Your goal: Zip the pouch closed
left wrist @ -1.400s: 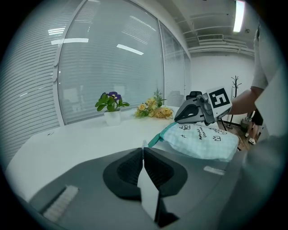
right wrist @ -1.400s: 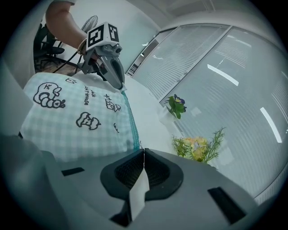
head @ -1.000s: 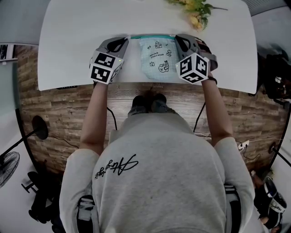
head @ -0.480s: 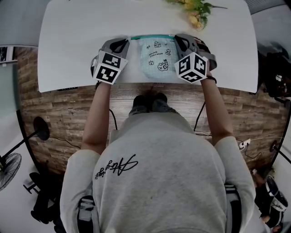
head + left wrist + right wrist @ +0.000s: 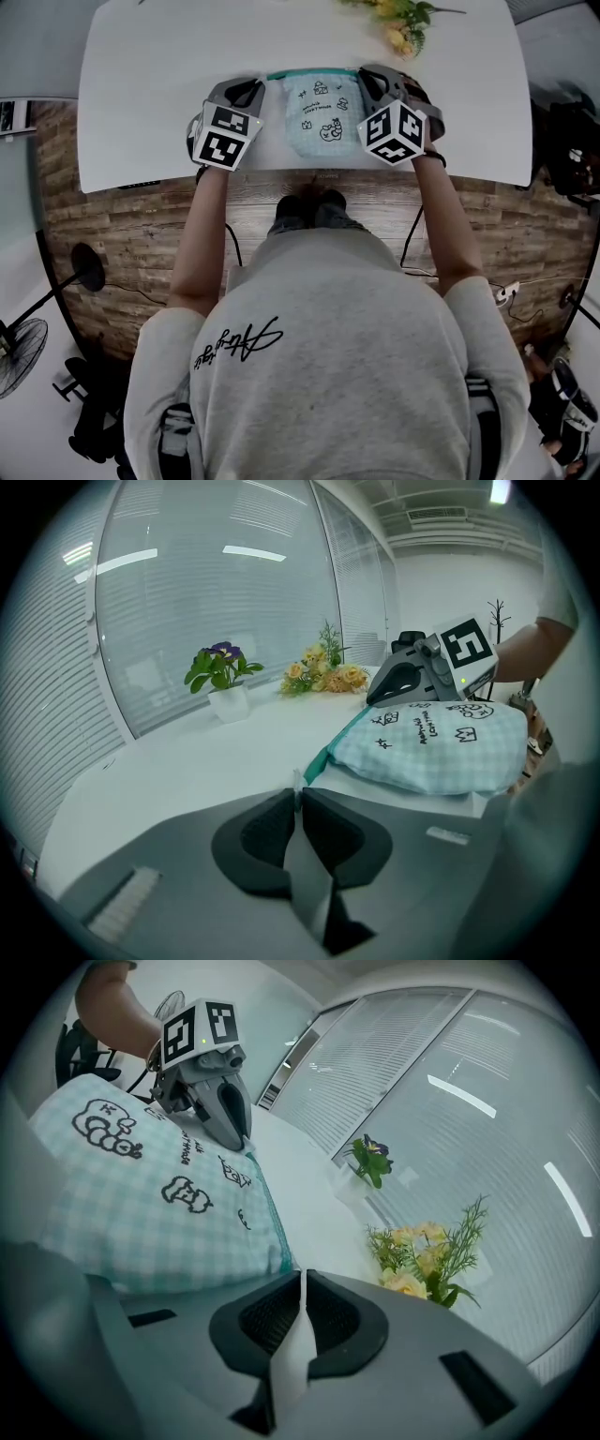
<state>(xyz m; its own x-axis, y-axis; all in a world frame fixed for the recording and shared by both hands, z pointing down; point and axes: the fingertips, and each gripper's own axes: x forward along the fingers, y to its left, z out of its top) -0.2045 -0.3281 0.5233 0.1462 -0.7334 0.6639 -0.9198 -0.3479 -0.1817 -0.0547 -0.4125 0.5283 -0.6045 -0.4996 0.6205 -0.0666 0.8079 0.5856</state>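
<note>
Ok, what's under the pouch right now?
Only the white table shows around the pouch, which lies on it. Anything directly beneath is covered by the fabric; its contents are hidden too.

**What stays hidden**

In the head view, the bodies of the left tongs (image 5: 247,91) and the right tongs (image 5: 373,84) cover both upper corners of the pouch (image 5: 319,117). The two ends of its teal zip (image 5: 312,72) are therefore not visible there. The print on the pouch is too small to read. The flowers (image 5: 405,19) are cut off by the top edge of the frame. In the right gripper view, the pouch corner stops just at the closed jaws, and I cannot tell if it is pinched.
</note>
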